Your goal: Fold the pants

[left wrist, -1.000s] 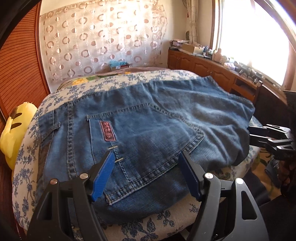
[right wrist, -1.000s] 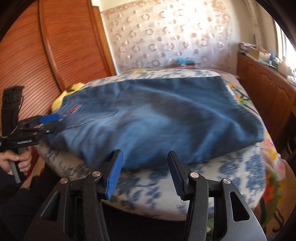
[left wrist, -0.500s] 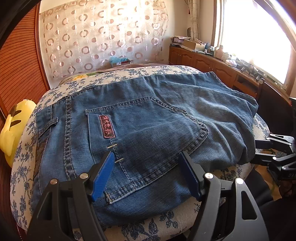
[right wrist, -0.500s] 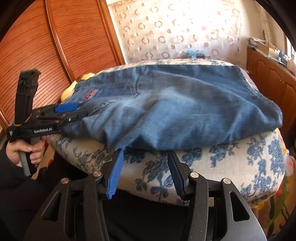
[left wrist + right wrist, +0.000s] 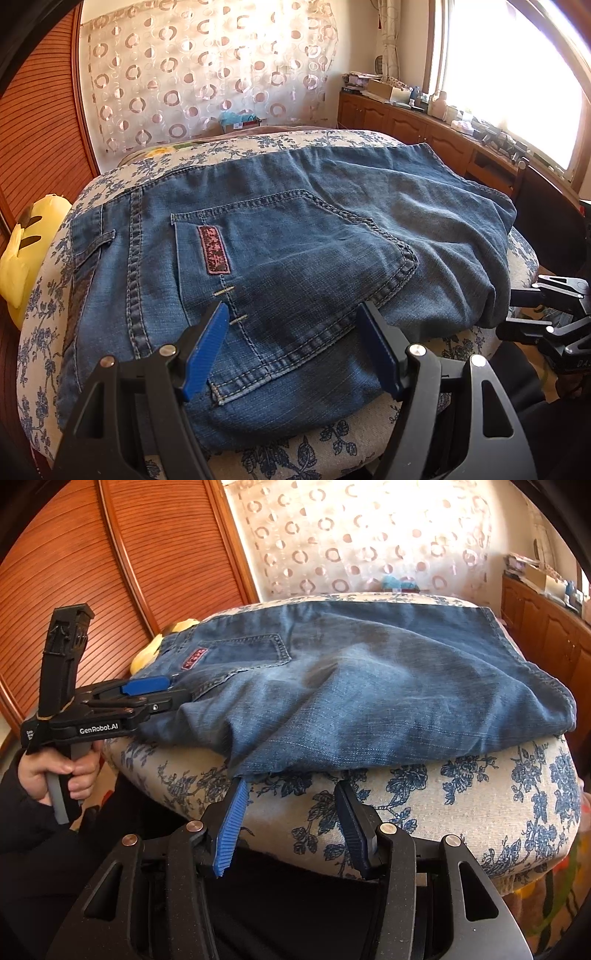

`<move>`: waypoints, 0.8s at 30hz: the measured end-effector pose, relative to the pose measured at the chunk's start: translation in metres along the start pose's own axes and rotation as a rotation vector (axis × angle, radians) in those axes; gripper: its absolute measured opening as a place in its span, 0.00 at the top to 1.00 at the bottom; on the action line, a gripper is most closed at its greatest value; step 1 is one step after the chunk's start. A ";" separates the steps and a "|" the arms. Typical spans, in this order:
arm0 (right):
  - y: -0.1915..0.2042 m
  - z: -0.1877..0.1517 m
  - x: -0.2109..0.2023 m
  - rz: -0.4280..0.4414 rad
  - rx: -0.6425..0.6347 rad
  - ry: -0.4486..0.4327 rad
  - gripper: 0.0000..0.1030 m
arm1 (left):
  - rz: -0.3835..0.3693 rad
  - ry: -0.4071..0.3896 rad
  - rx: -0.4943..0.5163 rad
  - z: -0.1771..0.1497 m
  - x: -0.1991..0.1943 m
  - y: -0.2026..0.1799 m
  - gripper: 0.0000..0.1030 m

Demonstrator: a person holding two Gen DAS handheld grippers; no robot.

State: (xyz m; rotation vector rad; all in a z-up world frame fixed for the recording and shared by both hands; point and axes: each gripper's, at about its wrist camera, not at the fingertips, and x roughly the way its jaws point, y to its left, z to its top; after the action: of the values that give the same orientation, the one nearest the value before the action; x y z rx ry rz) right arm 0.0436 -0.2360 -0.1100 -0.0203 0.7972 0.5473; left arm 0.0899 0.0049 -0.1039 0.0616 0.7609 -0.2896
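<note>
Blue denim pants [image 5: 295, 258] lie folded on a floral-covered bed, back pocket with a red label [image 5: 214, 249] facing up; they also show in the right wrist view [image 5: 369, 686]. My left gripper [image 5: 291, 350] is open and empty, its blue pads hovering over the pocket's near corner. It also shows from the side in the right wrist view [image 5: 162, 694], at the pants' left edge. My right gripper [image 5: 291, 805] is open and empty, below the pants' hanging front edge, level with the mattress side. It shows at the right edge of the left wrist view [image 5: 546, 314].
The floral bed [image 5: 461, 797] carries the pants. A yellow plush [image 5: 22, 254] lies at the bed's left side. A wooden slatted wardrobe [image 5: 110, 572] stands on the left, a cluttered wooden cabinet [image 5: 424, 125] under the window on the right, a patterned curtain [image 5: 207, 74] behind.
My right gripper has dropped and pulled back from the pants' front edge to below it. My left gripper has drawn back slightly. Both stayed open.
</note>
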 end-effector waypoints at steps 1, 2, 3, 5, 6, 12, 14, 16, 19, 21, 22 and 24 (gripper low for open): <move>0.001 0.000 0.001 0.004 -0.003 0.002 0.51 | 0.000 0.000 0.000 0.000 0.000 0.000 0.30; 0.003 0.000 0.001 0.009 -0.007 0.003 0.51 | -0.002 0.001 -0.003 0.000 0.001 0.001 0.30; 0.005 0.000 0.001 0.014 -0.015 0.005 0.51 | -0.003 0.001 -0.004 -0.001 0.001 0.001 0.30; 0.009 0.000 0.001 0.019 -0.030 0.003 0.51 | 0.000 0.000 -0.001 0.000 0.001 0.001 0.30; 0.010 0.001 0.002 0.019 -0.033 0.004 0.51 | 0.001 -0.001 -0.002 -0.001 0.002 0.002 0.30; 0.016 0.016 0.013 0.018 -0.060 -0.006 0.77 | -0.004 -0.012 -0.007 -0.001 0.000 0.004 0.30; 0.016 0.026 0.013 0.029 -0.071 -0.017 0.91 | -0.005 -0.023 -0.007 -0.001 -0.004 0.003 0.30; 0.014 0.041 0.010 0.036 -0.081 -0.045 0.94 | -0.013 -0.034 -0.004 0.000 -0.011 0.002 0.30; 0.010 0.065 0.006 0.053 -0.088 -0.083 0.95 | -0.035 -0.064 0.010 0.005 -0.023 -0.002 0.30; 0.008 0.083 0.007 0.059 -0.093 -0.097 0.96 | -0.057 -0.084 0.028 0.008 -0.030 -0.009 0.30; 0.007 0.090 0.008 0.057 -0.096 -0.101 0.96 | -0.063 -0.090 0.038 0.010 -0.032 -0.011 0.30; 0.004 0.104 0.013 0.068 -0.092 -0.099 0.96 | -0.078 -0.090 0.058 0.015 -0.031 -0.016 0.30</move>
State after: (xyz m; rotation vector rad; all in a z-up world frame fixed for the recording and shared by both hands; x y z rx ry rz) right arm 0.1190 -0.2035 -0.0450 -0.0507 0.6772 0.6442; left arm 0.0743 -0.0056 -0.0715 0.0732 0.6661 -0.3863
